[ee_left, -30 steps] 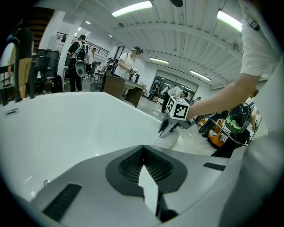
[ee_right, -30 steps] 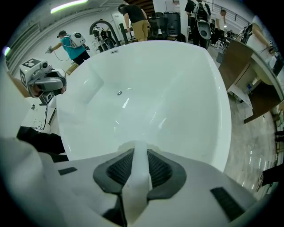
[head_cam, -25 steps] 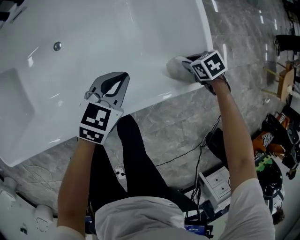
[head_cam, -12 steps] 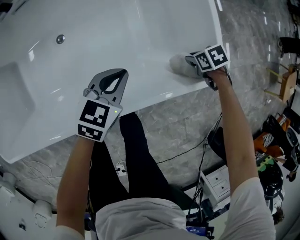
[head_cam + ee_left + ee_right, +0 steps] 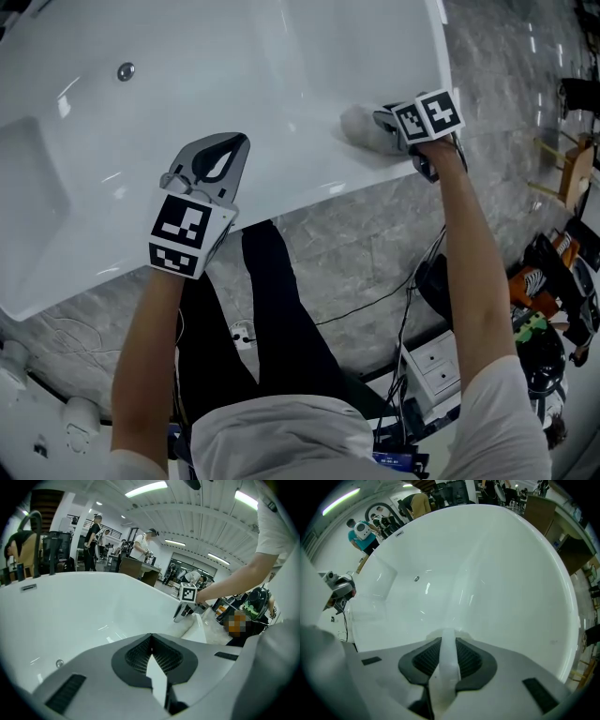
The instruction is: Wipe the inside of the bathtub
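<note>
The white bathtub [image 5: 234, 66] fills the upper left of the head view, with a small metal fitting [image 5: 126, 71] on its floor. My right gripper [image 5: 386, 122] is at the tub's near right rim, shut on a white cloth [image 5: 359, 127] that rests against the inner wall. In the right gripper view the cloth [image 5: 447, 665] is pinched between the jaws of that gripper [image 5: 446, 637], over the tub's basin [image 5: 487, 573]. My left gripper [image 5: 236, 141] hovers over the near rim, shut and empty. The left gripper [image 5: 151, 637] looks along the tub toward the right gripper [image 5: 180, 616].
Grey marble floor [image 5: 375, 234] lies beside the tub. The person's black-trousered legs [image 5: 272, 309] stand at the rim. Cables [image 5: 375, 300] and a white drawer unit [image 5: 436, 361] sit at the lower right. A faucet [image 5: 30, 520] rises at the tub's far end, and people stand behind it.
The left gripper has drifted slightly left along the near rim. The right gripper and cloth stay at the same spot on the tub wall; the view itself has shifted a little.
</note>
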